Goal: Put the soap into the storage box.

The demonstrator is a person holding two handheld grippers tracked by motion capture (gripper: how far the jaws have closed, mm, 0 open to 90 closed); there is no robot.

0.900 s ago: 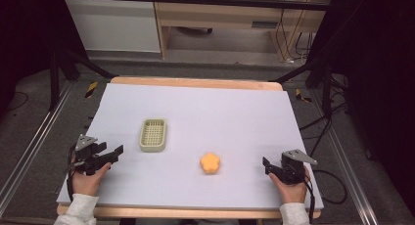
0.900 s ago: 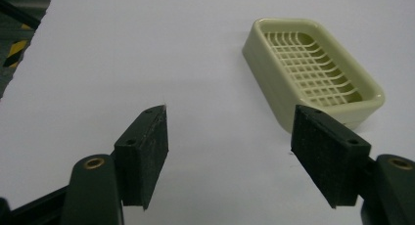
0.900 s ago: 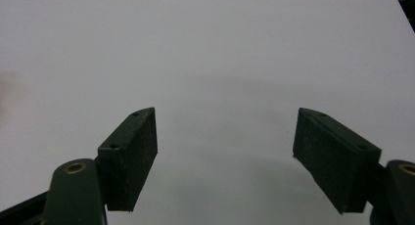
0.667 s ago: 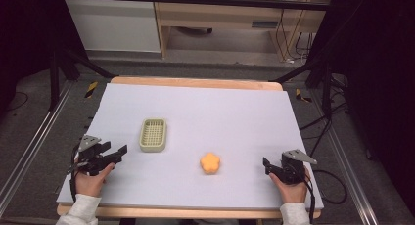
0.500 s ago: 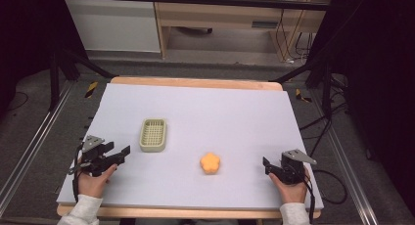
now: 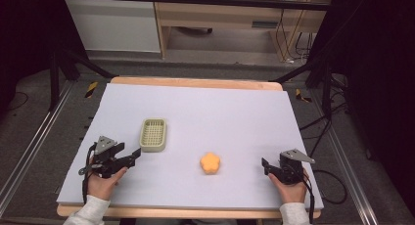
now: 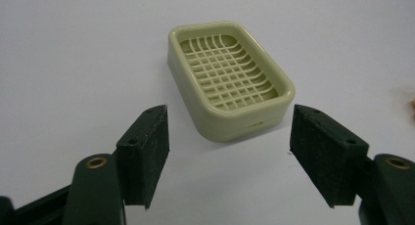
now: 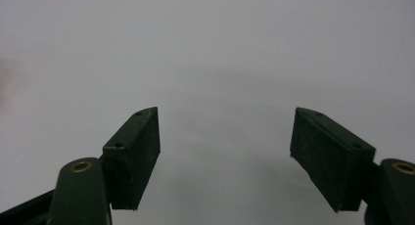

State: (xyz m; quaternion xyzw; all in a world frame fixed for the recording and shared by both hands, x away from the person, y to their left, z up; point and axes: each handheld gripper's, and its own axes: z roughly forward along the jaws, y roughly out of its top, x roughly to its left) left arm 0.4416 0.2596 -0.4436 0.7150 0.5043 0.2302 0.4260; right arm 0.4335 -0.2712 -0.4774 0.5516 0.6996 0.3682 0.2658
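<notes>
A pale green soap dish (image 6: pixel 153 134) with a grid floor lies on the white table sheet (image 6: pixel 195 112), left of centre. My left gripper (image 6: pixel 133 157) is open just short of its near end, and the soap dish (image 7: pixel 229 79) sits beyond the spread jaws in the left gripper view. An orange flower-shaped piece (image 6: pixel 210 163) lies near the middle front. Near the right front, my right gripper (image 6: pixel 265 166) is open with nothing between its jaws, pointing left toward the orange piece. In the right gripper view the right gripper (image 8: pixel 225 151) faces bare sheet.
The table's wooden edge (image 6: pixel 195 82) runs along the far side, with shelving and cables on the floor behind. Metal rails flank the table on both sides. Open sheet lies between the dish and the right gripper.
My left gripper has moved right and slightly forward, closing in on the soap dish. The right gripper has stayed put.
</notes>
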